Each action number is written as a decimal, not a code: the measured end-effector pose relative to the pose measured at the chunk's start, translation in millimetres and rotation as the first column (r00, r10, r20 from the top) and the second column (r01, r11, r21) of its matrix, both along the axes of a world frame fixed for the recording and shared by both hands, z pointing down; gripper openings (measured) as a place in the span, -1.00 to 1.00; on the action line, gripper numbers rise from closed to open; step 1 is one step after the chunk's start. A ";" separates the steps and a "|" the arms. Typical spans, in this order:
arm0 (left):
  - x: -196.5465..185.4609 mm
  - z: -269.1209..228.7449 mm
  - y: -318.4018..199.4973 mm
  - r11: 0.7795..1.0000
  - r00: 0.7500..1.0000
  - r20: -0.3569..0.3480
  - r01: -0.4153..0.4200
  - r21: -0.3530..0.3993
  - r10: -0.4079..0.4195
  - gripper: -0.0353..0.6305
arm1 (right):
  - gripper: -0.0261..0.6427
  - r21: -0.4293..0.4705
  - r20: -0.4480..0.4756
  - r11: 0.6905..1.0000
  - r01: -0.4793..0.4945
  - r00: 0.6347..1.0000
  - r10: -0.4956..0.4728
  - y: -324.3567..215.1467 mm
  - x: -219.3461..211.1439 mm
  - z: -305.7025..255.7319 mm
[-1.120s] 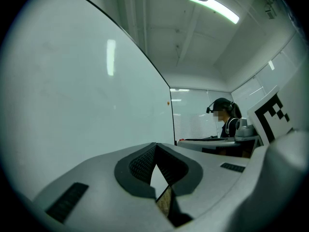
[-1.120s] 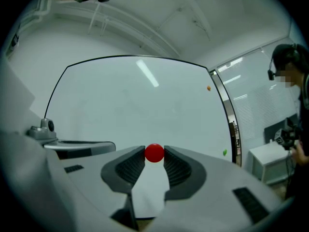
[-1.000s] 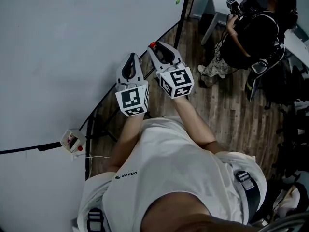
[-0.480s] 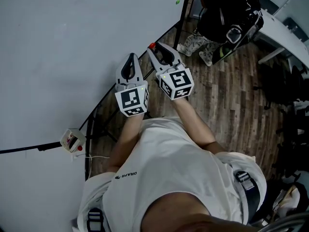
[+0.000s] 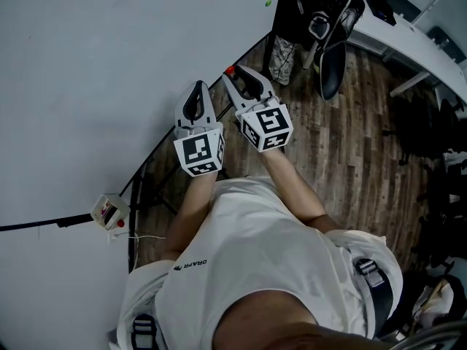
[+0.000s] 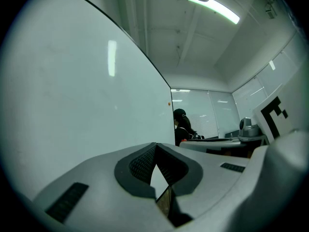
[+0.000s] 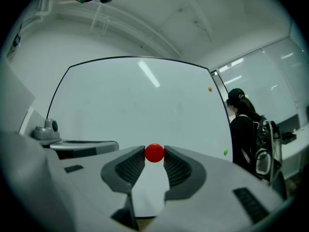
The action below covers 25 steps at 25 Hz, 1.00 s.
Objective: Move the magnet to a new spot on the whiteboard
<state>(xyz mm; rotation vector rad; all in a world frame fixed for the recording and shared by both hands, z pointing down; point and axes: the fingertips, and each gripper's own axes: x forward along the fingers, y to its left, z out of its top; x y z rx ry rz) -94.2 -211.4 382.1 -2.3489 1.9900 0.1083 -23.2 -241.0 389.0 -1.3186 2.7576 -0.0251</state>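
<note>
— Status: where is the magnet [image 7: 154,152] sitting?
— It is sitting between the tips of the right gripper [image 7: 154,156], which is pinching it from both sides. The whiteboard [image 7: 135,105] is lying at twelve o'clock, straight ahead. The left gripper [image 6: 155,150] is idling at nine o'clock, closed tight and holding nothing.

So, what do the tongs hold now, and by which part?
The right tongs grip the red magnet by its two sides, between their tips. The left tongs are shut and empty.
</note>
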 end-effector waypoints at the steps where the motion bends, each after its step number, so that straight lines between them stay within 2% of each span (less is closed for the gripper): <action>1: -0.7 0.9 0.1 1.000 1.000 -0.001 0.000 -0.001 0.000 -0.89 | -0.54 -0.001 -0.001 1.000 0.000 1.000 0.000 0.0 -0.8 1.2; 16: 1.5 4.5 1.4 1.000 1.000 0.018 -0.015 -0.007 0.015 -0.89 | -0.54 -0.005 -0.004 1.000 -0.001 1.000 0.001 1.4 -3.6 5.2; 25: -0.2 3.7 1.2 1.000 1.000 0.001 -0.008 -0.003 0.008 -0.89 | -0.54 -0.005 -0.002 1.000 0.000 1.000 0.000 1.2 -2.8 4.4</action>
